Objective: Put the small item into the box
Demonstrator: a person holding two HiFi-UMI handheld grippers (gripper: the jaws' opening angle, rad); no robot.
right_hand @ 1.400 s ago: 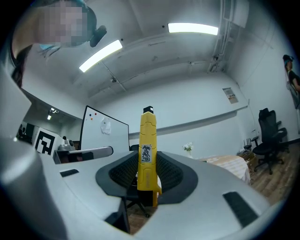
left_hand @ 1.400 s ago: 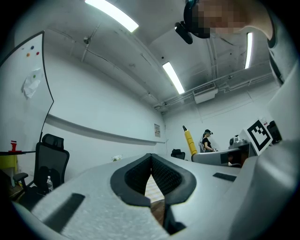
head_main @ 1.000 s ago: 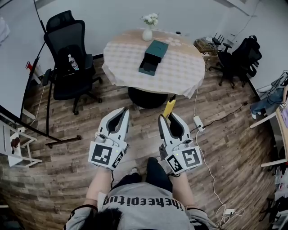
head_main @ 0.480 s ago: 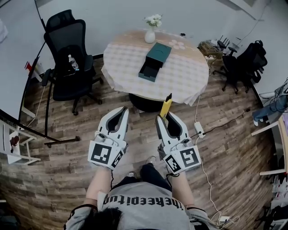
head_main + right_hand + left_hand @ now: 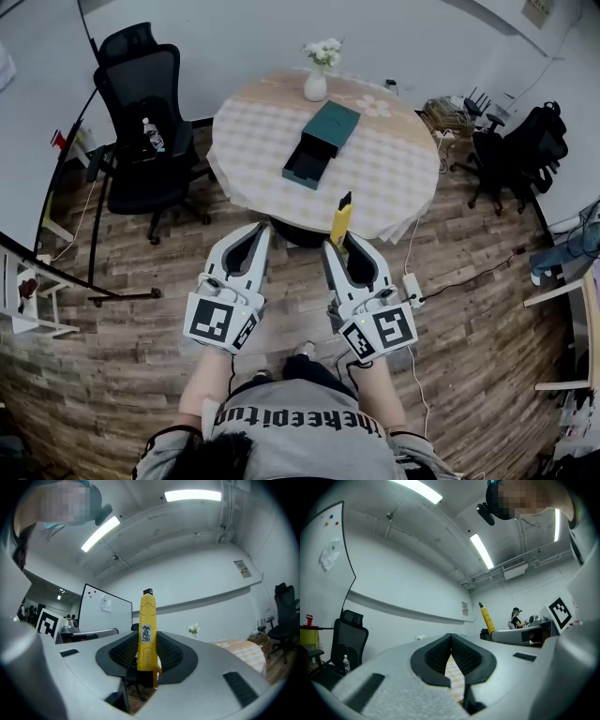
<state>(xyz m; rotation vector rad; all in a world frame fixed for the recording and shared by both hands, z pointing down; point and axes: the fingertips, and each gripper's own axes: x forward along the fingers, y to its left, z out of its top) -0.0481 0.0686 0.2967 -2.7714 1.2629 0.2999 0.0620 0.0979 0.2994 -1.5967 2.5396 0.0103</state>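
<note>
While my right gripper [image 5: 339, 246] clamps the yellow tool [image 5: 341, 217] — long axis along jaws, black tip toward the far box [image 5: 330, 127] — my left gripper [image 5: 253, 231] is closed, empty.

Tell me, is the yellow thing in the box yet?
Not yet. Done: the right hand-held gripper is clamped on the yellow item. In hand: it is held short of the table. Left: drop it into the green box, whose drawer stands open. The left hand-held gripper is shut, empty.

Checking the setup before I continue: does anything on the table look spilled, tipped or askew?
Nothing stands out. The vase stands upright, and the box lies flat with its drawer slid open.
</note>
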